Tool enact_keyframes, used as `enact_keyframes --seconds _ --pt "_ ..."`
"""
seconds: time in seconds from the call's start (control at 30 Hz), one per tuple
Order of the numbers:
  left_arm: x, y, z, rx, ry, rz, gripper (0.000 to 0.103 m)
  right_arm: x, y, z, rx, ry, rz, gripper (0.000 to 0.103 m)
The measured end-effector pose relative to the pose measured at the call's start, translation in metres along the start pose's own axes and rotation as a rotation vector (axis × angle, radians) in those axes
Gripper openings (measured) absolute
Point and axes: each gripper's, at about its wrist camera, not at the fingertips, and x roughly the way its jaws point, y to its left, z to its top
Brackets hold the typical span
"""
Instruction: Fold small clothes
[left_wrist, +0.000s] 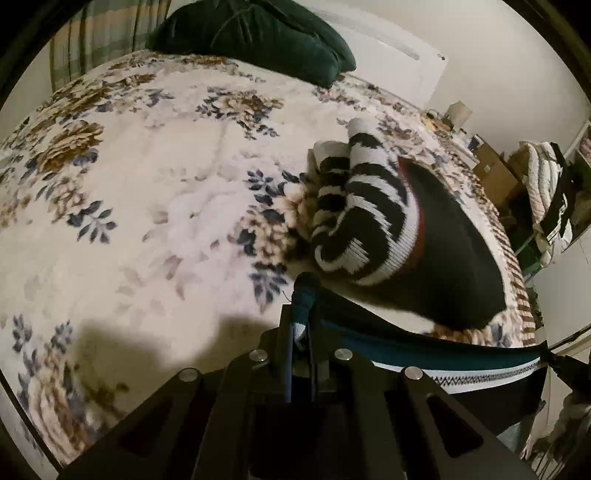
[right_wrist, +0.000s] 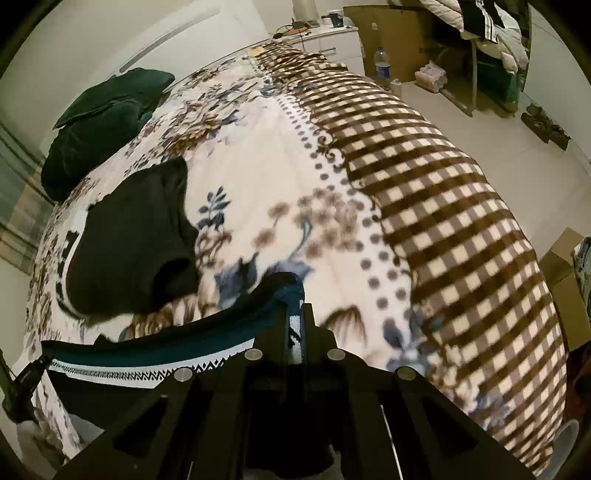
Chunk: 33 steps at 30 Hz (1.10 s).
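A small dark garment with a teal band and a white zigzag stripe (left_wrist: 443, 360) hangs stretched between my two grippers above the floral bed cover. My left gripper (left_wrist: 303, 314) is shut on one bunched corner of it. My right gripper (right_wrist: 295, 314) is shut on the opposite corner, the band (right_wrist: 147, 354) running off to the left. Beyond, on the bed, lies a black piece of clothing with black-and-white striped parts (left_wrist: 369, 206), also seen as a black shape (right_wrist: 136, 240) in the right wrist view.
A dark green pillow (left_wrist: 255, 37) sits at the head of the bed (left_wrist: 147, 166). The brown checked blanket edge (right_wrist: 461, 221) falls toward the floor. Cardboard boxes (right_wrist: 391, 40), a water bottle (right_wrist: 382, 66) and a rack of laundry (left_wrist: 546, 184) stand beside the bed.
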Motion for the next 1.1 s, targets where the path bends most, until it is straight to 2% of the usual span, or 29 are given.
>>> enact_keyframes --seconds 0.07,0.17,0.27,0.33,0.4,0.43,0.47,0.5,0.53,0.57,0.63,0.77,0.87,0.9,0.93,0.97,1.0,1.07,1.1 --pt "0.016 0.002 0.005 -0.005 0.029 0.001 0.005 0.012 0.001 0.006 0.004 0.006 -0.015 0.006" --pt "0.056 0.011 0.003 -0.018 0.137 0.018 0.006 0.037 0.001 0.01 0.009 0.037 -0.046 0.006" --pt "0.079 0.022 -0.007 -0.05 0.222 0.019 0.009 0.059 -0.007 0.007 0.03 0.093 -0.06 0.006" --pt "0.075 0.025 -0.009 -0.075 0.225 0.008 0.01 0.069 -0.012 0.002 0.044 0.132 -0.056 0.006" --pt "0.059 0.024 -0.009 -0.091 0.21 0.018 0.011 0.07 -0.019 -0.001 0.07 0.172 -0.028 0.015" --pt "0.05 0.024 -0.009 -0.095 0.196 0.031 0.017 0.066 -0.024 -0.002 0.085 0.178 -0.023 0.031" --pt "0.036 0.023 -0.011 -0.098 0.177 0.058 0.036 0.055 -0.031 -0.002 0.104 0.169 -0.009 0.05" --pt "0.028 0.022 -0.013 -0.099 0.168 0.068 0.048 0.045 -0.037 -0.004 0.119 0.157 0.006 0.058" --pt "0.015 0.021 -0.018 -0.104 0.154 0.07 0.073 0.033 -0.042 -0.007 0.134 0.144 0.016 0.068" --pt "-0.001 0.02 -0.026 -0.112 0.132 0.069 0.083 0.017 -0.05 -0.013 0.152 0.132 0.022 0.07" --pt "-0.023 0.016 -0.043 -0.116 0.119 0.074 0.083 -0.007 -0.063 -0.028 0.187 0.124 0.045 0.07" --pt "-0.048 0.009 -0.085 -0.123 0.153 0.099 0.083 -0.033 -0.081 -0.084 0.25 0.213 0.116 0.07" --pt "-0.04 0.006 -0.112 -0.118 0.207 0.117 0.083 -0.027 -0.082 -0.123 0.269 0.292 0.17 0.07" --pt "-0.034 0.006 -0.124 -0.123 0.24 0.124 0.083 -0.014 -0.085 -0.146 0.323 0.344 0.236 0.068" --pt "-0.029 0.007 -0.131 -0.128 0.259 0.125 0.083 -0.014 -0.085 -0.146 0.323 0.344 0.236 0.049" --pt "-0.026 0.009 -0.136 -0.127 0.268 0.132 0.083 -0.009 -0.084 -0.153 0.34 0.35 0.27 0.021" --pt "-0.019 0.011 -0.143 -0.115 0.283 0.157 0.083 -0.006 -0.082 -0.158 0.337 0.356 0.277 0.016" --pt "-0.011 0.018 -0.149 -0.127 0.307 0.162 0.083 -0.007 -0.08 -0.159 0.288 0.333 0.199 0.007" --pt "-0.01 0.022 -0.15 -0.148 0.313 0.152 0.083 -0.006 -0.081 -0.158 0.256 0.339 0.121 0.007"
